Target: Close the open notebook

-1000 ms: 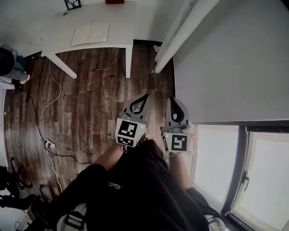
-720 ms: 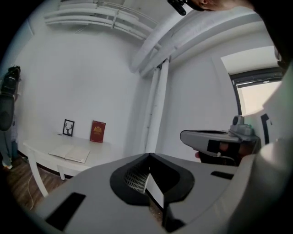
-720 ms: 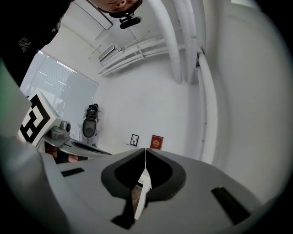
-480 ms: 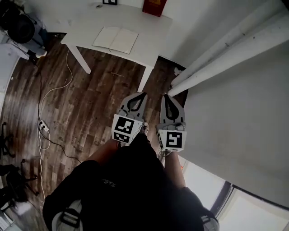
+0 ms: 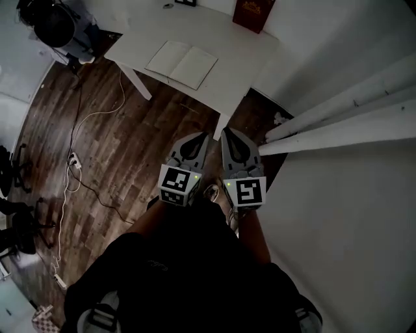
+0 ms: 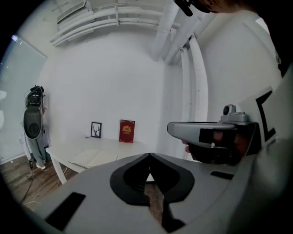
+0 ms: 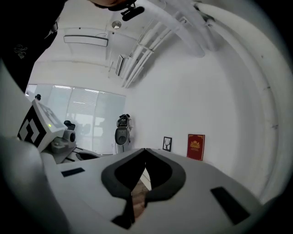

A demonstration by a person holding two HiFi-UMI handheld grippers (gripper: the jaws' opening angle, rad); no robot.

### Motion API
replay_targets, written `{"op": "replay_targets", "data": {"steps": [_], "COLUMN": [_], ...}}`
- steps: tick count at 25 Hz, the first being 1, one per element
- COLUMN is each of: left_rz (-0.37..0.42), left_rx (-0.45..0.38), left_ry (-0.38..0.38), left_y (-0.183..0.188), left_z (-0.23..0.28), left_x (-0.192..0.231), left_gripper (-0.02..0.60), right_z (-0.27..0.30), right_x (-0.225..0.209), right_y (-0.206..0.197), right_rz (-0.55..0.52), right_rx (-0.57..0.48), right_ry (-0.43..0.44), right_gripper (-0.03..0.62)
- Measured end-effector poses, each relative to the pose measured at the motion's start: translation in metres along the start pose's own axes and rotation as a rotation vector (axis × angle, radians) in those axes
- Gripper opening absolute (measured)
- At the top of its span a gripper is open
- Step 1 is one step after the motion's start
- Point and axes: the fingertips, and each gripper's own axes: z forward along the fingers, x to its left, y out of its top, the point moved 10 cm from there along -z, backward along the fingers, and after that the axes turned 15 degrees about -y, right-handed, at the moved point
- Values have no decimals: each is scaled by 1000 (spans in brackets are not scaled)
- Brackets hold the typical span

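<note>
An open notebook [image 5: 182, 64] with pale blank pages lies flat on a white table [image 5: 227, 78] far ahead in the head view; the left gripper view shows the notebook [image 6: 90, 157] too. My left gripper [image 5: 196, 136] and right gripper [image 5: 229, 134] are held side by side in front of the person's body, above the wooden floor, well short of the table. Both are shut with nothing between the jaws. In the left gripper view the jaws [image 6: 149, 156] meet at their tips; the same holds for the jaws [image 7: 144, 151] in the right gripper view.
A dark red book [image 5: 253, 13] and a small framed picture [image 6: 95, 129] stand at the table's back against the wall. White pipes [image 5: 338, 117] run along the wall on the right. A white cable [image 5: 97, 140] and power strip [image 5: 73, 160] lie on the floor at left.
The view has swung round: the table and notebook have shifted right and come nearer, the window has left the frame. Both grippers have travelled along with the person, still shut and side by side.
</note>
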Motion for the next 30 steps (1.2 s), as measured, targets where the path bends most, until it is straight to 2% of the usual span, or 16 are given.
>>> {"op": "replay_targets", "data": {"steps": [3, 7, 11, 14, 17, 21, 25, 30], "left_rz": [-14, -13, -42, -69, -71, -54, -43, -51], "left_rx": [45, 56, 63, 80, 84, 97, 138, 155], "left_ry": [42, 93, 110, 117, 105, 74, 34, -23], "left_y": [-6, -5, -14, -20, -15, -2, 1, 3], "left_z": [5, 13, 26, 36, 47, 53, 54, 56], "left_x": [12, 40, 79, 119, 163, 217, 270, 316], "left_gripper": [3, 3, 3, 3, 3, 3, 3, 3], "right_z": [22, 55, 93, 128, 169, 223, 271, 305], "right_x": [-2, -3, -3, 3, 12, 30, 48, 66], "right_y": [-16, -26, -39, -35, -31, -29, -40, -45], "right_rz": [27, 35, 20, -15, -52, -5, 96, 67], "right_rx": [29, 79, 81, 115, 131, 179, 280, 341], "right_ry": [53, 102, 108, 104, 107, 112, 92, 49], "right_gripper": [23, 23, 23, 23, 23, 23, 23, 23]}}
